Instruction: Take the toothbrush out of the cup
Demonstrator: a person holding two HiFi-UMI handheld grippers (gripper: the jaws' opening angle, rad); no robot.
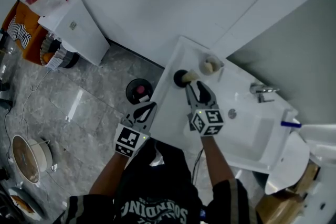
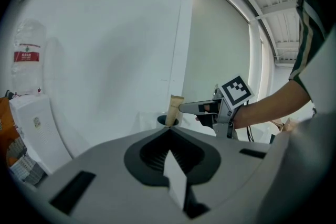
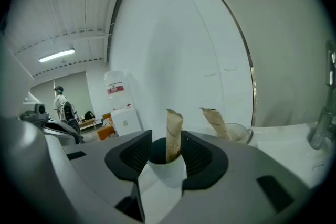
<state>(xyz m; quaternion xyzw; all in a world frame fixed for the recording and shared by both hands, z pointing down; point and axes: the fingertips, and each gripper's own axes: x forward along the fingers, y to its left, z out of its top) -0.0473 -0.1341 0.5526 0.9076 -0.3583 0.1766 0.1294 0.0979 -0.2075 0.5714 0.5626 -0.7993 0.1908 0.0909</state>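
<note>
A cup with a dark inside (image 1: 180, 78) stands at the left corner of the white sink counter (image 1: 173, 102). A toothbrush in a tan paper wrapper (image 1: 192, 75) sticks up out of it. My right gripper (image 1: 195, 87) points at this cup and is open. In the right gripper view the cup (image 3: 167, 169) and the wrapped toothbrush (image 3: 174, 134) sit between the jaws of the right gripper (image 3: 167, 157), whose pads do not press on them. My left gripper (image 1: 150, 106) hangs off the counter's left edge, shut and empty. The left gripper view shows the left gripper (image 2: 169, 134) aimed at the cup (image 2: 167, 121).
A second cup (image 1: 211, 65) with another wrapped toothbrush (image 3: 214, 120) stands further back on the counter. The basin (image 1: 247, 126) and faucet (image 1: 261, 90) lie to the right, with a blue-handled brush (image 1: 290, 124) beyond. A round black bin (image 1: 139, 91) and a white cabinet (image 1: 73, 26) stand on the floor at left.
</note>
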